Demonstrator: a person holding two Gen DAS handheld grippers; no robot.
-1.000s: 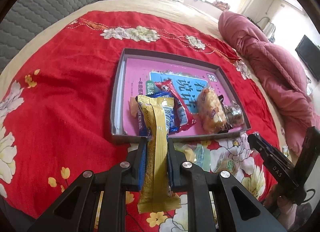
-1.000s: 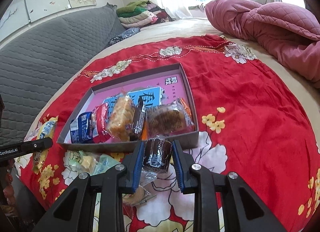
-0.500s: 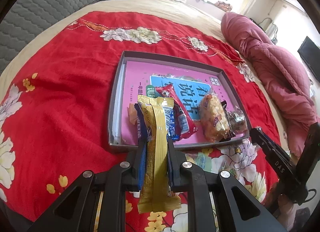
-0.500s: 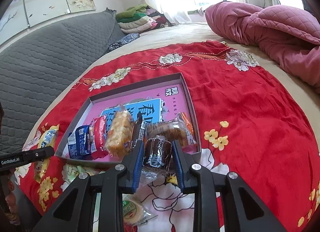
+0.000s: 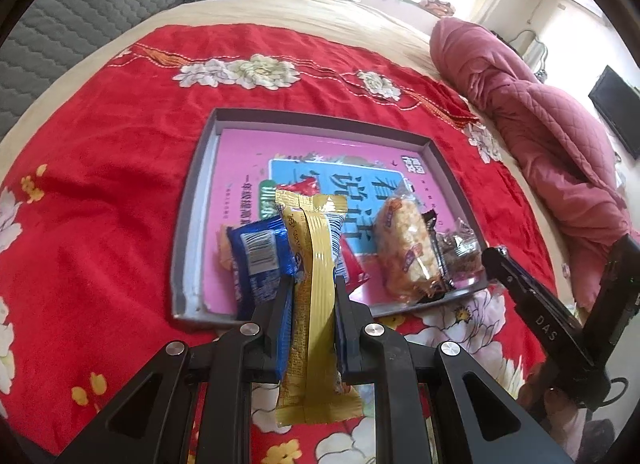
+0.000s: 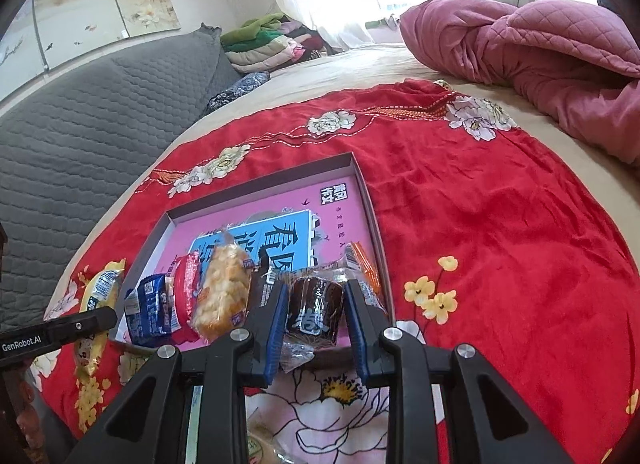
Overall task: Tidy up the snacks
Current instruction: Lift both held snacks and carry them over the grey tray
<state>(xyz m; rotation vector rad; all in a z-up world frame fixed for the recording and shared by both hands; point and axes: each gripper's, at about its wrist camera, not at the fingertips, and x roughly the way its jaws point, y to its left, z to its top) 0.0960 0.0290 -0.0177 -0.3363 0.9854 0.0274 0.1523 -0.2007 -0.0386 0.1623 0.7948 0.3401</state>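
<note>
While the gold snack packet (image 5: pixel 314 288) is clamped lengthwise between the pads of the left gripper (image 5: pixel 312 304), it hangs just over the near rim of the grey tray (image 5: pixel 192 224), above the blue packet (image 5: pixel 260 264) lying inside. The right gripper (image 6: pixel 316 316) pinches a dark brown wrapped cake (image 6: pixel 316 308) at the tray's near right corner, beside the clear-wrapped snack (image 6: pixel 360 264) already inside. Within the tray, the crispy rice bar (image 5: pixel 404 252) and a red packet (image 6: pixel 186 284) lie between those two. Outside the tray, another packet (image 6: pixel 100 288) rests on the red floral blanket (image 5: pixel 100 164).

The near row looks crowded, so a packet released here could probably land on top of others or slide over the low rim. The long gold wrapper may also bend and catch the wall.

"DAS" is readable on the right gripper's finger and "GenRobot.AI" on the left one's; large Chinese characters cover the tray's pink and blue bottom.
</note>
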